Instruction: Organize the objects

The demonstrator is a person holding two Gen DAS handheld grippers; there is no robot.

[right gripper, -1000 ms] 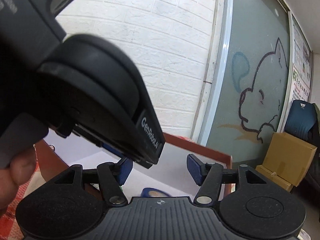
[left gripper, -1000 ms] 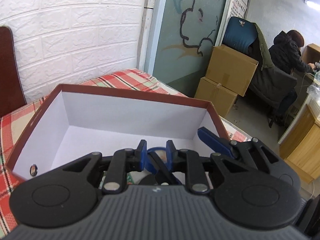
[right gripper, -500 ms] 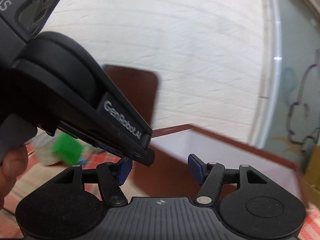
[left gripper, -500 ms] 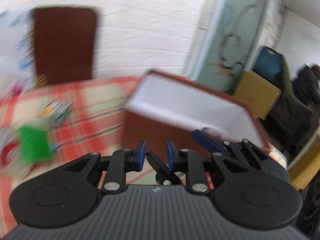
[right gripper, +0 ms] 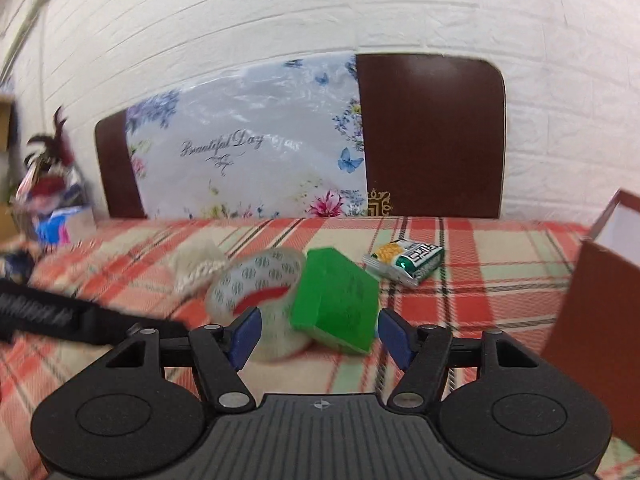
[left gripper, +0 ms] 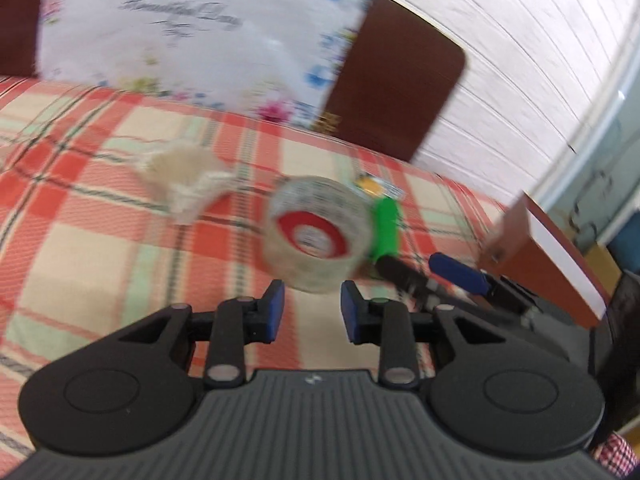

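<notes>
- left tool [left gripper: 312,316]: blue pads spread, nothing between them, pointed at the tape roll [left gripper: 316,234] just ahead
- right tool [right gripper: 318,336]: pads spread wide, nothing pinched; green box [right gripper: 336,304] sits right in front of the gap, not touching either pad as far as I can tell
- tape roll: clear with red core, lying tilted on the plaid cloth [left gripper: 100,240]; touches or overlaps the green box on its right side, exact contact blurred
- in the right view the tape roll [right gripper: 256,292] is left of the green box, near the left pad
- snack packet [right gripper: 404,260], white/green/yellow, lies flat behind the green box, apart from it
- crumpled whitish bag [left gripper: 184,176] sits left of and behind the tape, detail lost to blur
- brown box [right gripper: 596,292] with white inside stands at the right edge, well apart from the tape and green box
- right tool's blue finger and black arm visible at right in the left view, near the brown box [left gripper: 548,256]
- dark headboard [right gripper: 432,136] and floral plastic bag [right gripper: 248,148] against the white brick wall [right gripper: 280,12]
</notes>
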